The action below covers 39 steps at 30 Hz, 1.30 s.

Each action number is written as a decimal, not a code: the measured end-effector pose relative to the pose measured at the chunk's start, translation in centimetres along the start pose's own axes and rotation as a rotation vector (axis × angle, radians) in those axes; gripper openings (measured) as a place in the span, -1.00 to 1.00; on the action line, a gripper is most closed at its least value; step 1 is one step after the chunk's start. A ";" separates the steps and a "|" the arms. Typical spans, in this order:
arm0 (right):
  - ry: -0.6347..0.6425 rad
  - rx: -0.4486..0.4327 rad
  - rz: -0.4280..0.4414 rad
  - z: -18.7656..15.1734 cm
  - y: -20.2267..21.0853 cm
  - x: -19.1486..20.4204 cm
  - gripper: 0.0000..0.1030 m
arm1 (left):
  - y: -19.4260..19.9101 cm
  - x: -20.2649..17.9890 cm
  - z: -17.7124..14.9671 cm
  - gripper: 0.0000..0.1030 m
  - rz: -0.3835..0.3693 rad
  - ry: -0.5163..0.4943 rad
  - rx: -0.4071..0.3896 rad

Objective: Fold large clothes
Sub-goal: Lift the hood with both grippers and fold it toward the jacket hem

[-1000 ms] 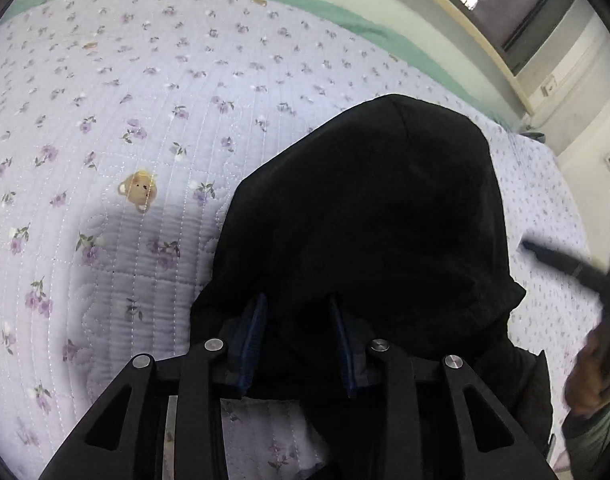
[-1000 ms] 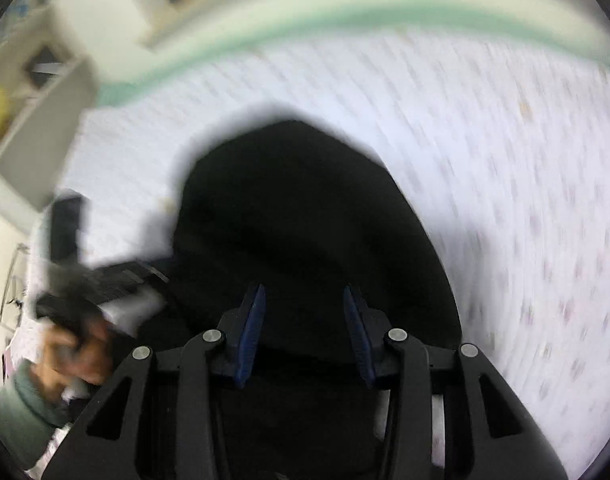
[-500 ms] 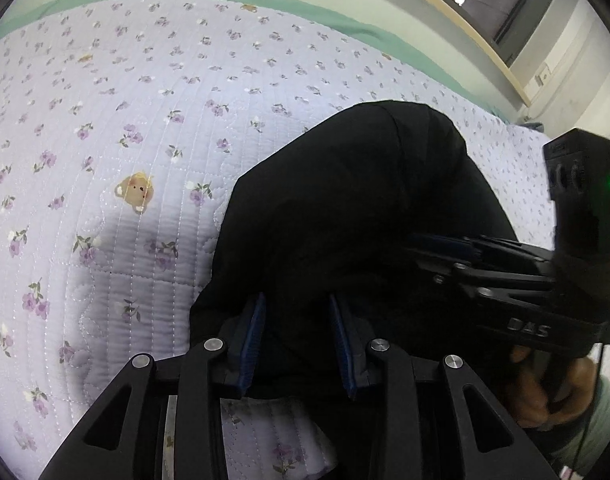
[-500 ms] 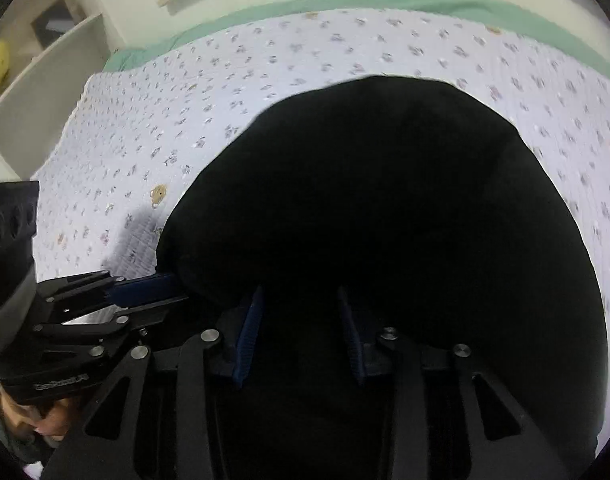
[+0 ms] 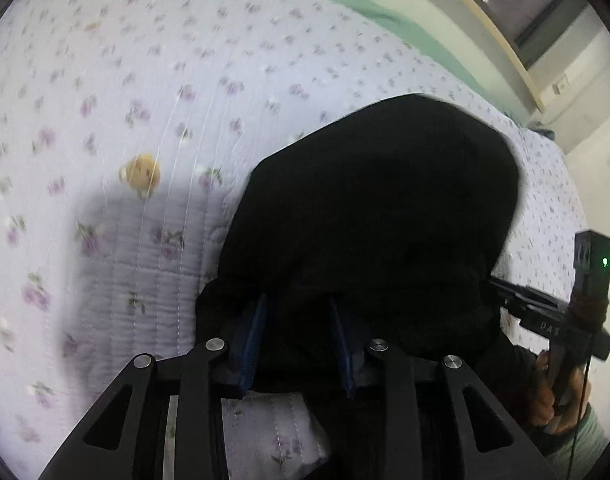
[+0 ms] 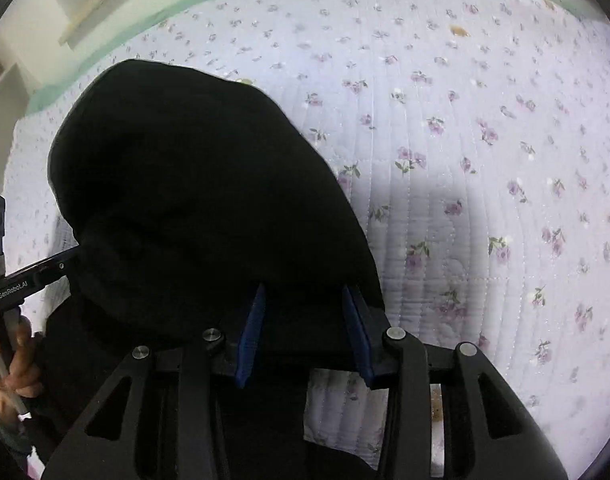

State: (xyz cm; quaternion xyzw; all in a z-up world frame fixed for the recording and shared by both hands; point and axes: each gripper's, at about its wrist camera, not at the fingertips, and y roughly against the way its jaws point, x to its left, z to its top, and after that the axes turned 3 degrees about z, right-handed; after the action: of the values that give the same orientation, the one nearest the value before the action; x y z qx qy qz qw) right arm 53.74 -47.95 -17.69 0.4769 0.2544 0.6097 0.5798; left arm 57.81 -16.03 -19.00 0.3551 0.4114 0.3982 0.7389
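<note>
A large black garment [image 5: 377,216] lies bunched on a lilac flowered quilt [image 5: 145,80]; it also fills the left half of the right wrist view [image 6: 193,200]. My left gripper [image 5: 297,336] has its blue-padded jaws apart around the garment's near edge, with cloth between them. My right gripper [image 6: 305,328] stands the same way at the garment's right near edge. Each gripper shows in the other's view, the right one [image 5: 545,312] and the left one [image 6: 25,280], both at the garment's sides. The cloth hides the fingertips.
The quilt [image 6: 485,140] spreads wide around the garment. A small bear motif [image 5: 141,172] is stitched left of the garment. A green bed edge [image 5: 385,12] and a wall with a window ledge [image 5: 505,52] lie beyond.
The right gripper swung in over the garment and then drew back to its right edge. The garment's near edge has shifted slightly; the left gripper has barely moved.
</note>
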 end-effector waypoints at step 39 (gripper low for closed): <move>0.334 -0.259 -0.018 -18.6 23.9 8.3 -0.64 | 23.4 -6.7 -16.1 -0.62 0.002 -0.323 -0.221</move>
State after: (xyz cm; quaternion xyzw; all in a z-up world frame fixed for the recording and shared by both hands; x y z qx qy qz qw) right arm 27.43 -40.33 -2.43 0.2882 0.2707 0.7027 0.5915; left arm 34.19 -8.69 -3.42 0.3313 0.2410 0.3795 0.8296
